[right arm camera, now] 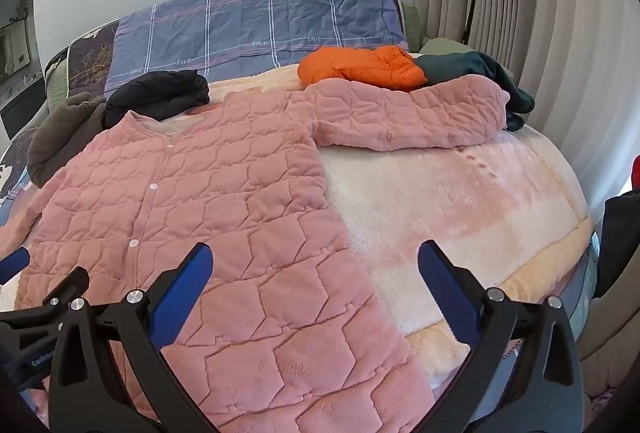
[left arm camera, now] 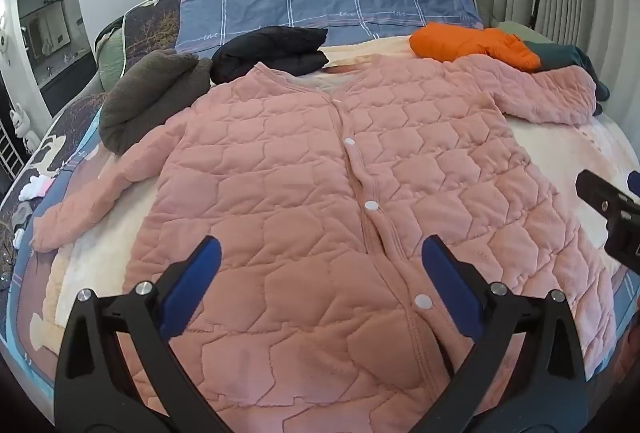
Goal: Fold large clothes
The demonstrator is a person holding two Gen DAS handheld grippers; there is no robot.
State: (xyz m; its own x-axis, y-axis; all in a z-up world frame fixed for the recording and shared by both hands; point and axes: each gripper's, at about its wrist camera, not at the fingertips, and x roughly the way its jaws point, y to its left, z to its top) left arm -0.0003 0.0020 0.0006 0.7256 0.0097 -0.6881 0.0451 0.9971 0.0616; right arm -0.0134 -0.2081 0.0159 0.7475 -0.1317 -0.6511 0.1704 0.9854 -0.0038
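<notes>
Pink quilted button-front jacket [left arm camera: 320, 201] lies flat, face up, on the cream fleece blanket [right arm camera: 460, 201], sleeves spread. Your left gripper [left arm camera: 320, 297] and right gripper [right arm camera: 316, 297] hover above its hem, both spread wide, holding nothing. Risk: the far sleeve overlaps the orange puffer jacket [right arm camera: 360, 69]; pull it inward and you may drag that along. Thick padding may spring back unfolded.

soft, even daylight fills both views, brighter on the pale curtain [right arm camera: 520, 33] far right of the jaws. shadows are faint. a small glare spot sits at the upper left rim. fisheye bending curves the edges into dark corners; focus stays sharp.
</notes>
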